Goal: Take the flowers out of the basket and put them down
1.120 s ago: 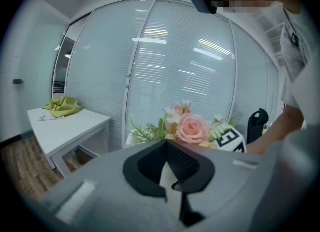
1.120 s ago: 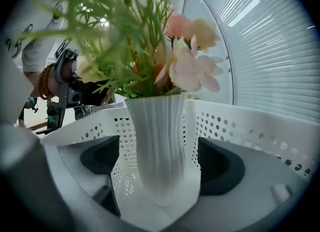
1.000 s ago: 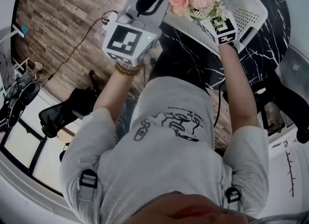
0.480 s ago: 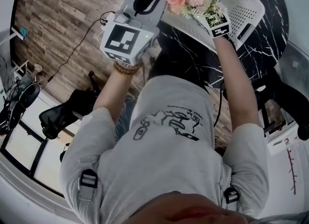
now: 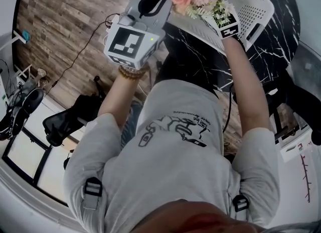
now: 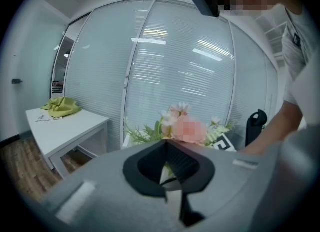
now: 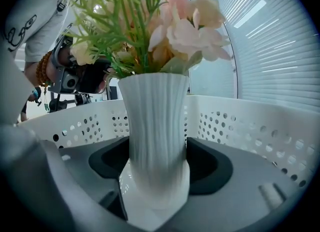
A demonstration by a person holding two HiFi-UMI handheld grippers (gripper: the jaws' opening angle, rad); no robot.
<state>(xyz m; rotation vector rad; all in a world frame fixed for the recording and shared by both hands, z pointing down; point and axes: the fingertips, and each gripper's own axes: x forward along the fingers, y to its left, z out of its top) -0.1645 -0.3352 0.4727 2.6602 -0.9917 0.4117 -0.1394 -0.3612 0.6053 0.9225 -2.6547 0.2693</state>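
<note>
Flowers: pink and white bunch with green sprigs stood upright in a white ribbed vase, inside the basket and not yet lifted.
Right gripper: right gripper reached into the basket. Its jaws had just been closing, with the vase's lower body between them and the pads apparently meeting both sides.
Basket: white perforated basket; its wall curved round behind the vase.
Left gripper: left gripper sat at the basket's near-left edge. Its jaws were drawn narrow with a white sliver between them, which I read as the basket rim.
Step in hand: securing the vase before the lift.
Doing it well: firm the grip low on the ribs and keep the vase vertical. Raise it straight until the base clears the wall. Keep the basket steadied so it doesn't drag along.
Risk: top-heavy bunch; a slack pinch could let the vase tip.
Surface: black marble-veined table under the basket, with bare room for setting down.
Room: wood-plank floor, glass partition with blinds, white side table bearing a green cloth.
</note>
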